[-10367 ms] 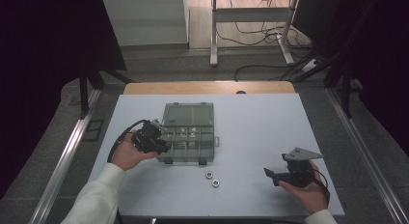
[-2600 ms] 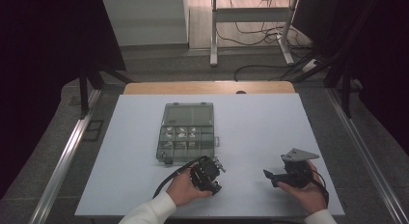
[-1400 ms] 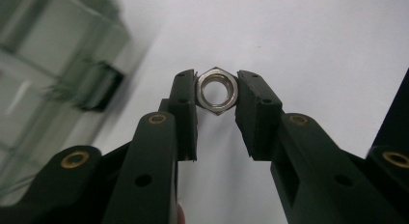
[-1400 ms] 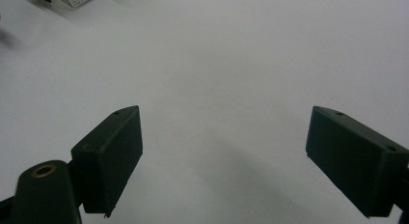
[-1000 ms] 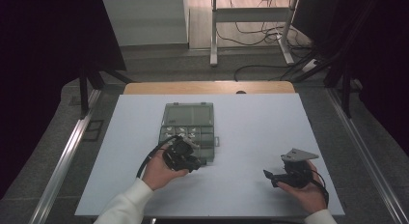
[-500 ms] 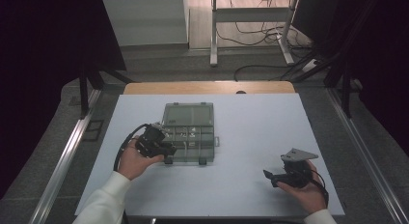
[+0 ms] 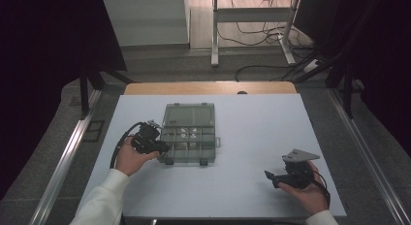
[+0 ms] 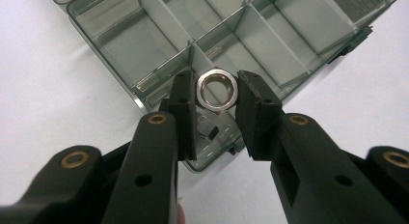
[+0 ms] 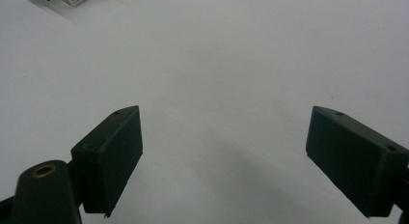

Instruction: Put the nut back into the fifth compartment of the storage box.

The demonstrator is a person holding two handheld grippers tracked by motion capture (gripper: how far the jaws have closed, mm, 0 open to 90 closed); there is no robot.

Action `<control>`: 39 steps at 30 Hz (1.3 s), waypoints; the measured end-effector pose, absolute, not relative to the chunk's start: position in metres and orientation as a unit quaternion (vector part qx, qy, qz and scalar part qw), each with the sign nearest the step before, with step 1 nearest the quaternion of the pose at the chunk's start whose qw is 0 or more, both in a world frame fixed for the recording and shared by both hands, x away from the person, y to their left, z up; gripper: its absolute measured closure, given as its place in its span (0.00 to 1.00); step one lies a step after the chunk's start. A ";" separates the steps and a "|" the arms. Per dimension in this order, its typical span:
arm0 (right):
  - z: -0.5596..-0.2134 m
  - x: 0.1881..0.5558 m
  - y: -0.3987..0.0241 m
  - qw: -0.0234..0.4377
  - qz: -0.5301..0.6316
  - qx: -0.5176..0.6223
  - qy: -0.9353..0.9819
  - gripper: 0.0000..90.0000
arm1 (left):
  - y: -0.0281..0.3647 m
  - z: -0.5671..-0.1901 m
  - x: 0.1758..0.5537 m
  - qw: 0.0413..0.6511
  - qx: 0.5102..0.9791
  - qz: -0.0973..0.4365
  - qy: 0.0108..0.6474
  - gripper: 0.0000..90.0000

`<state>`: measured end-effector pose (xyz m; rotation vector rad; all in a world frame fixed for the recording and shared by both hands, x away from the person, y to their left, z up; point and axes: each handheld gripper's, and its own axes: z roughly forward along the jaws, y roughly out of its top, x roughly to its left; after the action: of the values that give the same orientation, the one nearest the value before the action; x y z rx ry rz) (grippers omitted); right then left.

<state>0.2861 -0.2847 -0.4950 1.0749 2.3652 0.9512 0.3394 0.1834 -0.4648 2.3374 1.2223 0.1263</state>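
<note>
our left gripper (image 8: 216,91) clamps a shiny silver hex nut (image 8: 217,88) over the clear grey compartment box (image 8: 260,45); our right gripper (image 9: 224,137) gapes wide, empty.

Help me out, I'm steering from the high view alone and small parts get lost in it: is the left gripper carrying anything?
Observer: Yes. In the left gripper view the left gripper is shut on a silver hex nut, pinched by its sides.
Operator: Where is it relative to the box?
Observer: It is held above the near corner of the open compartment box, over the divider between two of its compartments.
Operator: Anything in those compartments?
Observer: A small metal part lies in the compartment below the nut; I cannot tell what it is.
Operator: And the right gripper?
Observer: The right gripper is open over bare white table.
</note>
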 end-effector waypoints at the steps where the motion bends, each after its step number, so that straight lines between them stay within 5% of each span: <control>1: -0.495 0.286 -0.285 0.186 0.338 0.382 0.840 0.15 | 0.183 -0.466 0.340 0.245 0.858 0.047 0.448 0.78; 4: -0.495 0.286 -0.285 0.186 0.338 0.381 0.840 0.15 | 0.182 -0.468 0.341 0.245 0.855 0.055 0.453 0.77; 10: -0.496 0.287 -0.285 0.184 0.338 0.384 0.840 0.15 | 0.184 -0.463 0.336 0.276 0.838 0.084 0.463 0.37; 15: -0.496 0.287 -0.286 0.184 0.338 0.384 0.839 0.14 | 0.184 -0.458 0.324 0.298 0.836 0.094 0.451 0.21; 39: -0.492 0.276 -0.293 0.189 0.348 0.395 0.828 0.14 | 0.230 -0.477 0.254 0.355 0.811 0.132 0.447 0.18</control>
<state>0.2763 -0.2931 -0.4917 1.1120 2.3296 0.9799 0.2535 0.2296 -0.4775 2.0955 1.1539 0.3403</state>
